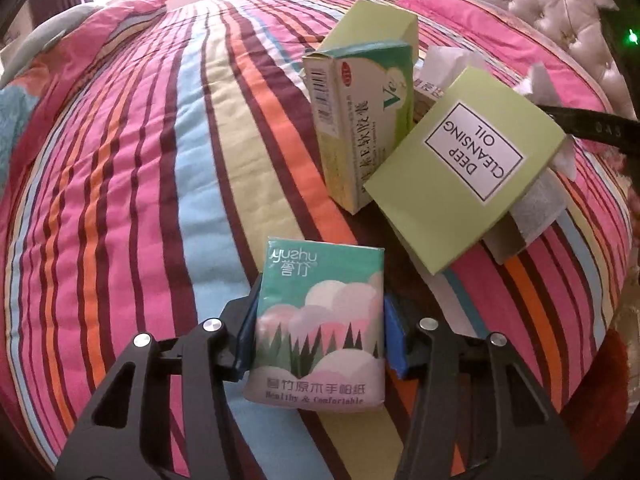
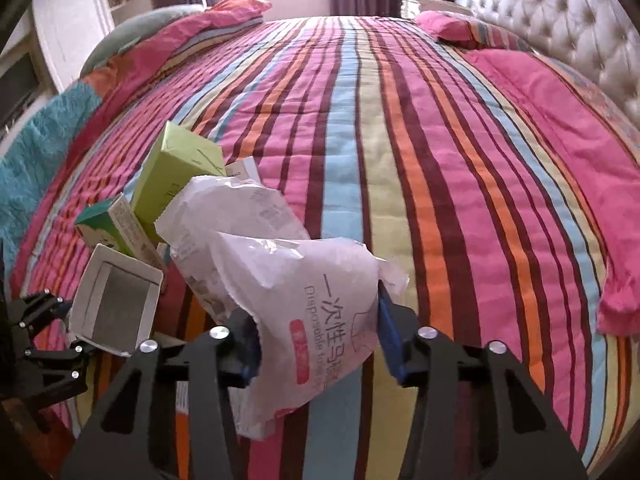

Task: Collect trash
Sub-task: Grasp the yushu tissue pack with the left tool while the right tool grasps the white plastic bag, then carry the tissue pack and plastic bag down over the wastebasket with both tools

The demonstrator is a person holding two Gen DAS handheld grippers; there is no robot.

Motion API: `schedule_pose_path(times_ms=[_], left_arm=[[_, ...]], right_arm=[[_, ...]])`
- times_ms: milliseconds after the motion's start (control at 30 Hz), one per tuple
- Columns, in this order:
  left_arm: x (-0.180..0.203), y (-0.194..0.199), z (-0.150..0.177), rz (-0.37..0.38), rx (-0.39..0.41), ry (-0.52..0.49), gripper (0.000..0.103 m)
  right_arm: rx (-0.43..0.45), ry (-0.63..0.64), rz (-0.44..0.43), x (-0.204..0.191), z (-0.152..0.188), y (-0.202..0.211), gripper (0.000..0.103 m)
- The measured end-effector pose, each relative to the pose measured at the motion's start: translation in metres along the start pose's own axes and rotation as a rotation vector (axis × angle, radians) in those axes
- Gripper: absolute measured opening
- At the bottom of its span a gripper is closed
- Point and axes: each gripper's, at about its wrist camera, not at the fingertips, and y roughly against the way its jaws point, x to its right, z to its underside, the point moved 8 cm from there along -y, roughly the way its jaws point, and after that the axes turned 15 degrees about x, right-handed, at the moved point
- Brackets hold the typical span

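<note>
My left gripper is shut on a green-and-pink tissue pack, held just above the striped bedspread. Ahead of it lies a pile of trash: a green-white vitamin box, a pale green "Deep Cleansing Oil" box, another pale green box behind, and white crumpled paper. My right gripper is shut on a white crumpled paper wrapper printed "Disposable". In the right wrist view the pile sits to the left: a pale green box, the vitamin box and an open-ended white box.
The bed has pink pillows by a tufted white headboard on the right. A folded pink blanket lies on the right side. A teal towel hangs at the left edge. The left gripper's black frame shows at lower left.
</note>
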Motion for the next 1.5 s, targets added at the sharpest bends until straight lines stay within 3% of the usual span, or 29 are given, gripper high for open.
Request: schedule_pose_path(times_ms=[300,667,1033,1500], left_arm=[[0.000,0.024,0.008,-0.005,0.005,0.054,0.050],[0.011,0.068,0.020,0.011,0.030,0.057,0.050],[0.030,0.117,0.062,0.014,0.043,0.033,0.050],[0.062,0.151,0.112,0.043,0.013,-0.009,0.050]], right_arm=[[0.028,-0.053,-0.004,0.013,0.004,0.033,0.043],[0.062,0.025,-0.045,-0.008,0.029,0.093,0.043],[0.069,0.049,-0.075,-0.026,0.065,0.140,0.043],[0.036,0.093,-0.122,-0.041,0.118,0.185,0.043]])
